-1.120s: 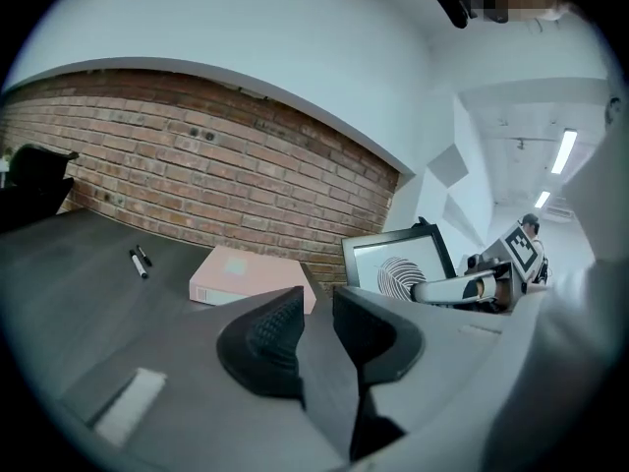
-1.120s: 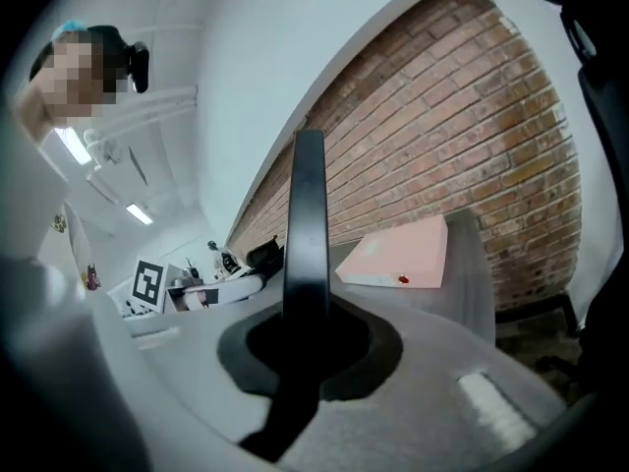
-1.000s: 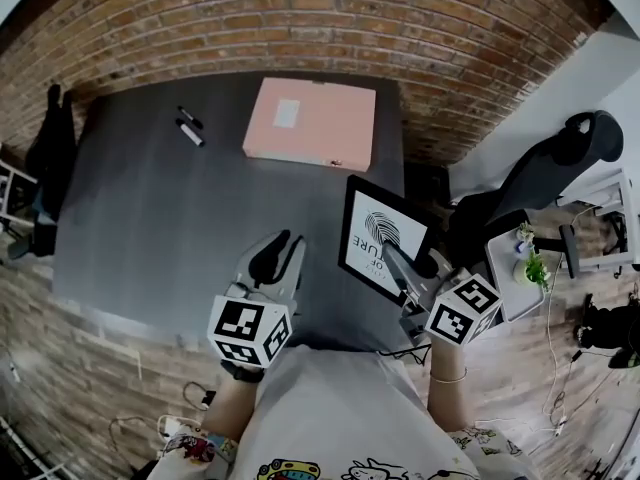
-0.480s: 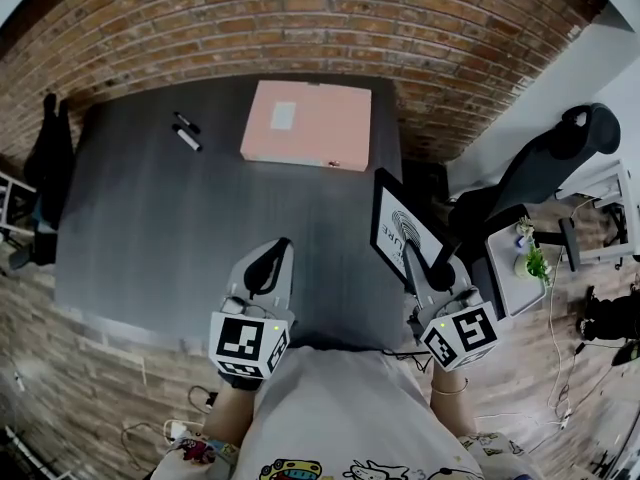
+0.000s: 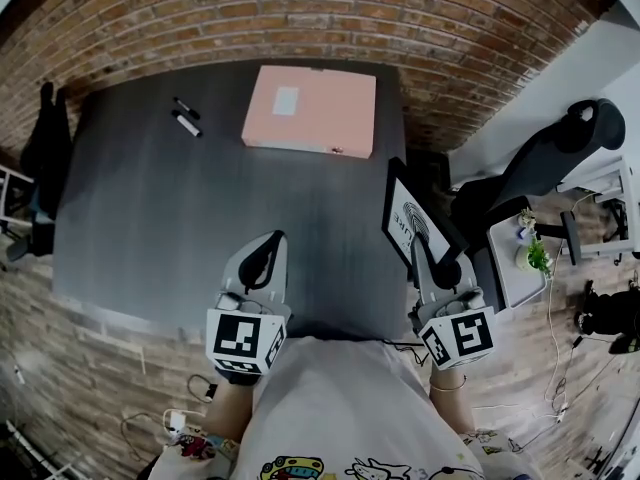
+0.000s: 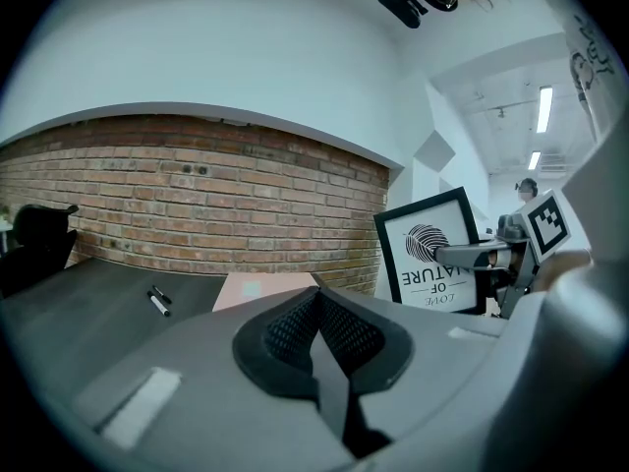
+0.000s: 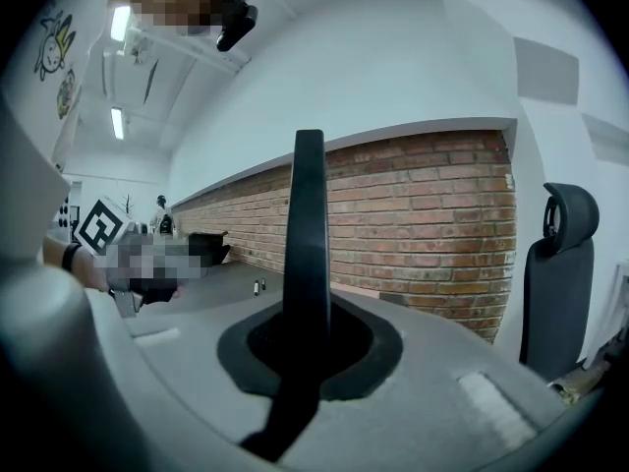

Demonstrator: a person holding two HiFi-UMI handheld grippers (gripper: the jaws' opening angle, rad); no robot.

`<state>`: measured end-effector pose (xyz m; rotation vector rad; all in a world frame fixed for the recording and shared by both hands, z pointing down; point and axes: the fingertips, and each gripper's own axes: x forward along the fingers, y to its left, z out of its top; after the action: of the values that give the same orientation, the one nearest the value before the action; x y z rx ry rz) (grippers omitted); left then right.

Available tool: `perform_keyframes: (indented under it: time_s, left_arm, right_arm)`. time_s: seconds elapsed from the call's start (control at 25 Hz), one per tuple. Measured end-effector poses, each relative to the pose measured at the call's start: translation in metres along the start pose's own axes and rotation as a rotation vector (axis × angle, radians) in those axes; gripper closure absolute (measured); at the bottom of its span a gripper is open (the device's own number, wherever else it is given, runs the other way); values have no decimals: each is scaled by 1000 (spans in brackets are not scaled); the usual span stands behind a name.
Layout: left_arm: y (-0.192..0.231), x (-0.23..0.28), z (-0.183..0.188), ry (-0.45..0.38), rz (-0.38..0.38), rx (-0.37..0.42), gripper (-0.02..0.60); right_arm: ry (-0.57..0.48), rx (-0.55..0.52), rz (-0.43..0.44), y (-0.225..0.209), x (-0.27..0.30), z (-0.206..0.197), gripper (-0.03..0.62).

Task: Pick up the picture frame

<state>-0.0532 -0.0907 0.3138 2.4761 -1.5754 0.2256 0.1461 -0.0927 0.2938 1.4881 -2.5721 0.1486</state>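
Observation:
The picture frame (image 5: 413,220) is black with a white leaf print. It stands upright, lifted off the dark table (image 5: 150,218) beside its right edge. My right gripper (image 5: 423,256) is shut on the frame's lower edge. In the right gripper view the frame (image 7: 308,229) shows edge-on, rising from between the jaws of that gripper (image 7: 303,337). My left gripper (image 5: 270,258) hovers over the table's near edge, shut and empty. In the left gripper view its jaws (image 6: 316,311) meet, and the frame (image 6: 430,249) shows to the right.
A flat pink box (image 5: 310,111) lies at the table's far side, with two markers (image 5: 185,120) to its left. A brick wall (image 5: 300,18) backs the table. A black office chair (image 5: 555,163) and a small stand with a plant (image 5: 528,256) are at the right.
The right gripper has swung the frame from tilted face-up to upright and carried it a little right. The left gripper's jaws have gone from open to shut.

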Motion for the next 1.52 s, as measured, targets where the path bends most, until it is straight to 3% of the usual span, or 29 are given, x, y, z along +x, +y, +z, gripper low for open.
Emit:
perform_keyframes:
  time_s: [1.52]
  left_arm:
    - [8,-3,-8,15,29,14,569]
  right_arm:
    - [17,78,61,21,12,-10,580]
